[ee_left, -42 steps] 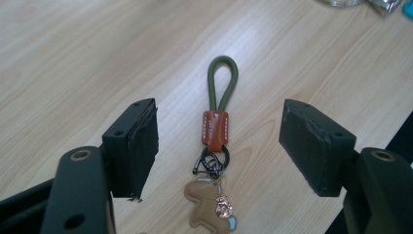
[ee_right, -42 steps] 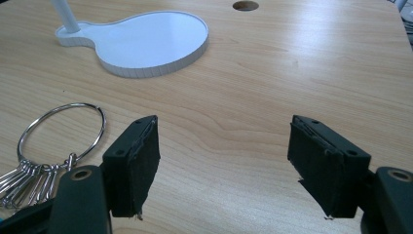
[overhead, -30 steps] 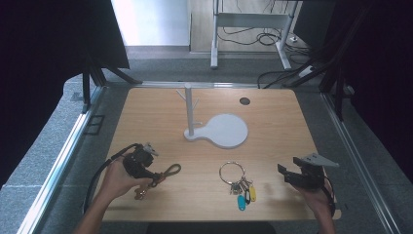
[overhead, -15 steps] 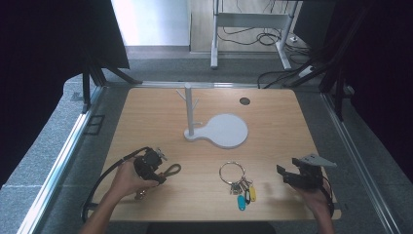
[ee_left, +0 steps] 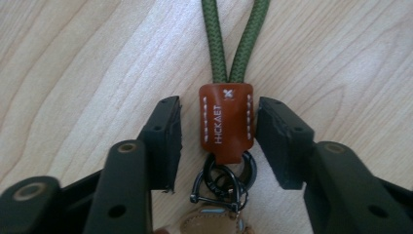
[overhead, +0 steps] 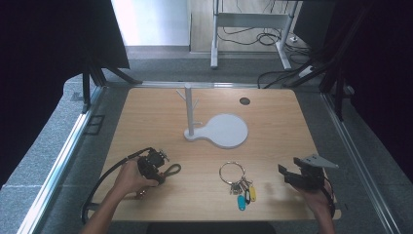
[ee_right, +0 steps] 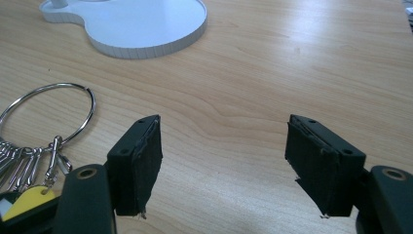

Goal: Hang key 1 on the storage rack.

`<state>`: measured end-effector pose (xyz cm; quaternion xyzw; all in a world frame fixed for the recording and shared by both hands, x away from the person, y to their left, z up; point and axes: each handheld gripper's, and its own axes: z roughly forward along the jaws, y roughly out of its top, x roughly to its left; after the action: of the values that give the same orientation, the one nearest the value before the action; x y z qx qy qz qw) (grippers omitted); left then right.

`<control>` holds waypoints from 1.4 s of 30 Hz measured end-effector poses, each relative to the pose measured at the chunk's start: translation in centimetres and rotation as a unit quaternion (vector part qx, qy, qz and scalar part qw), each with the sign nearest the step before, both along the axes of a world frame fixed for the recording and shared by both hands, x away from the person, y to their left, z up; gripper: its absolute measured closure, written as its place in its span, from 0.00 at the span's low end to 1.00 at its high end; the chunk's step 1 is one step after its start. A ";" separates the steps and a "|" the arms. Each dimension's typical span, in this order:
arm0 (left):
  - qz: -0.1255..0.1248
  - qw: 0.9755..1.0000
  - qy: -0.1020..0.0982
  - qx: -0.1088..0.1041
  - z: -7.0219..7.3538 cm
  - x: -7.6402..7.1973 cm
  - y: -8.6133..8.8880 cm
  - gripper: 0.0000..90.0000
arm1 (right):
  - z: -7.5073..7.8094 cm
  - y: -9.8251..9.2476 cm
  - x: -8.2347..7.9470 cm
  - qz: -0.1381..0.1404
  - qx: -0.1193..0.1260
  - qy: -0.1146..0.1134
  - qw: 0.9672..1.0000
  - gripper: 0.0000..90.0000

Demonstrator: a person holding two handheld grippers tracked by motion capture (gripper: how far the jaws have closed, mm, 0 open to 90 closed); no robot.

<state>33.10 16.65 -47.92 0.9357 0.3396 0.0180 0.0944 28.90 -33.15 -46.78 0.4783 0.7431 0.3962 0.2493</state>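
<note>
Between the jaws of the left gripper lies the keychain's brown leather tab, flat on the table; the jaws have just been closing, with narrow gaps left on both sides; its green cord loop runs ahead; the right gripper gapes wide over bare wood, the key ring beside its left jaw.

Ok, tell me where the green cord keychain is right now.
The green cord keychain lies at the table's front left in the high view, left of the key ring; its brown leather tab sits between the left gripper's jaws, untouched.
</note>
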 end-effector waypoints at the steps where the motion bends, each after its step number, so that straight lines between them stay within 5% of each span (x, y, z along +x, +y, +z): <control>1: -0.007 1.000 0.005 0.001 0.1 0.0 -0.2 0.66 | 0.0 -0.1 0.0 -0.001 -0.001 0.001 1.000 0.33; 13: -0.015 1.000 0.016 0.004 0.2 0.3 -0.2 0.74 | -0.1 0.1 0.0 0.002 -0.006 0.005 1.000 0.34; 17: -0.004 0.999 0.003 -0.034 1.6 0.6 0.8 0.74 | -0.1 -0.1 0.0 -0.002 -0.005 0.004 1.000 0.34; 26: 0.006 0.993 -0.035 -0.109 5.8 0.8 2.9 0.75 | -0.2 0.1 0.0 0.000 -0.008 0.005 1.000 0.35; 34: 0.011 0.989 -0.063 -0.132 7.7 1.1 3.6 0.75 | -0.3 0.0 0.0 -0.001 -0.009 0.006 1.000 0.36; 42: 0.013 0.988 -0.066 -0.138 8.9 1.6 3.6 0.75 | -0.3 0.1 0.0 0.002 -0.009 0.006 1.000 0.36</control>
<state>34.73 20.28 -38.98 0.9059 0.3438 0.0338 0.2450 28.89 -33.09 -47.09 0.4766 0.7492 0.3868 0.2486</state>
